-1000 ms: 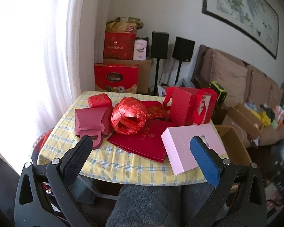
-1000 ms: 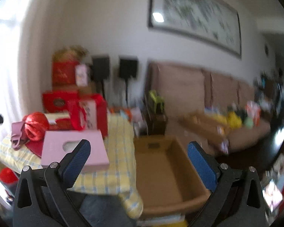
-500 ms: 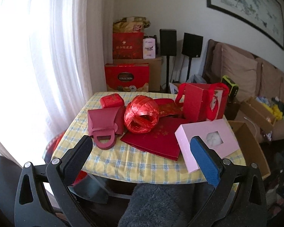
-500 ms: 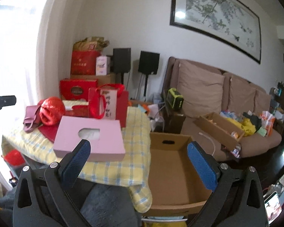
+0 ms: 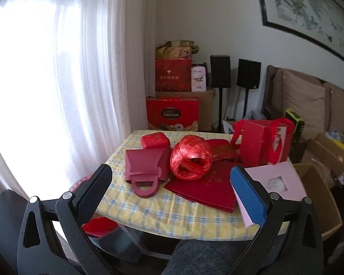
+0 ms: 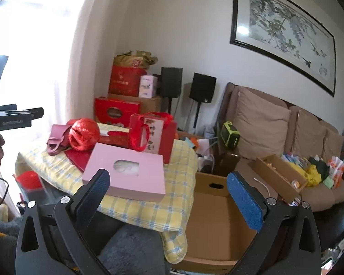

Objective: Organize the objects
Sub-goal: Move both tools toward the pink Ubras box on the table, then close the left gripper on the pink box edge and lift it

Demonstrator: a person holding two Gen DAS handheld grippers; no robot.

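On the table's [image 6: 149,210] right front corner lies a pink box [image 6: 128,171], just beyond the right gripper [image 6: 167,194]; both grippers, left [image 5: 172,188] too, gape empty.

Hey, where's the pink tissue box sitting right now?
The pink tissue box lies flat on the checked tablecloth at the near right corner of the table, just in front of the red gift bag and beside the empty cardboard box.

Home living room: cushioned sofa [image 6: 286,133], framed painting [image 6: 284,27], speakers [image 6: 203,88], curtained window [image 5: 57,73].
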